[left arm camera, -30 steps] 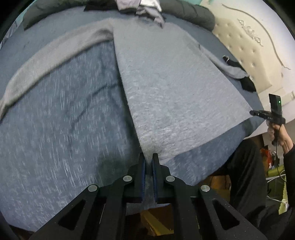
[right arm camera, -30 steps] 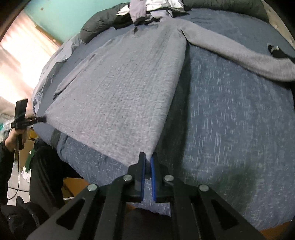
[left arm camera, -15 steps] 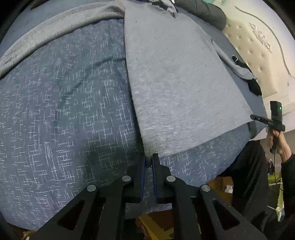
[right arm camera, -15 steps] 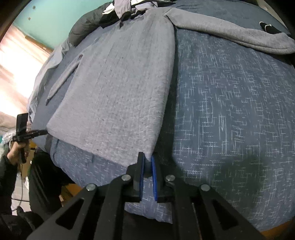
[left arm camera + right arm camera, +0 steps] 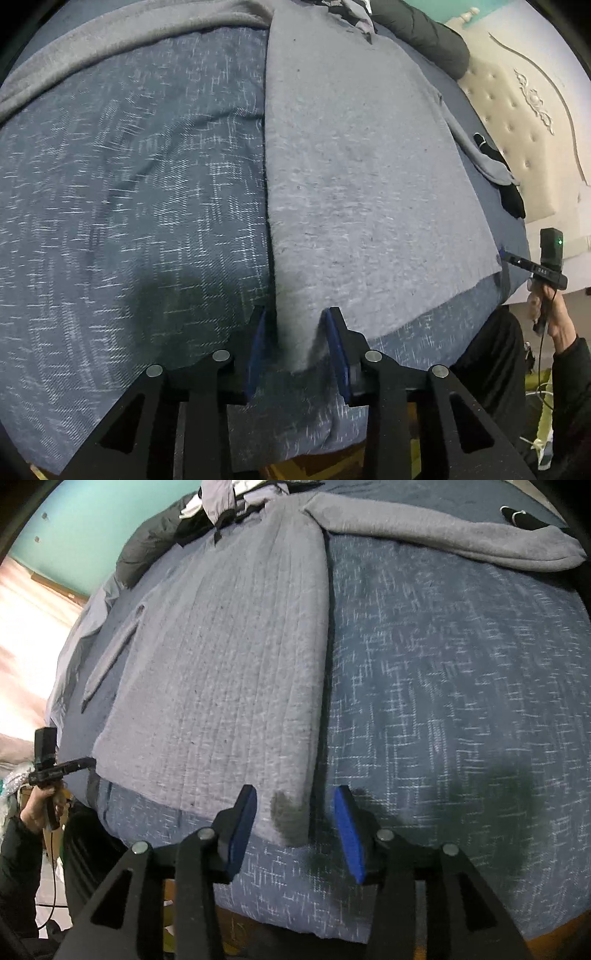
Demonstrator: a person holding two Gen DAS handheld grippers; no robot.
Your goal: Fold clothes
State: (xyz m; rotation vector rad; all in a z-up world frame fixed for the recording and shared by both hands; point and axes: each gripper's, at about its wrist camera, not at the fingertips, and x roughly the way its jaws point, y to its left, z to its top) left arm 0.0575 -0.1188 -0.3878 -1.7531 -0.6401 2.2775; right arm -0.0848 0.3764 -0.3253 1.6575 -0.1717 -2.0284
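Observation:
A grey long-sleeved sweater (image 5: 351,166) lies flat, spread out on the blue patterned bedspread (image 5: 129,221). My left gripper (image 5: 294,317) is open, with one hem corner lying loose between its blue pads. My right gripper (image 5: 294,794) is open too and straddles the other hem corner of the sweater (image 5: 221,683). One sleeve (image 5: 110,44) stretches out across the bed in the left wrist view, the other sleeve (image 5: 443,535) in the right wrist view. Each gripper also shows small in the other's view, the right gripper (image 5: 517,260) and the left gripper (image 5: 74,766), both at the hem.
A dark puffy jacket (image 5: 417,33) and a pile of clothes (image 5: 229,498) lie beyond the sweater's collar. A black item (image 5: 509,192) sits near the cream tufted headboard (image 5: 517,122). The bed's front edge runs just under both grippers. A person's black-clad legs (image 5: 491,362) stand at it.
Both grippers, shut on the hem corners before, have opened and let go. The sweater has come down flat on the bedspread as the grippers lowered toward the bed.

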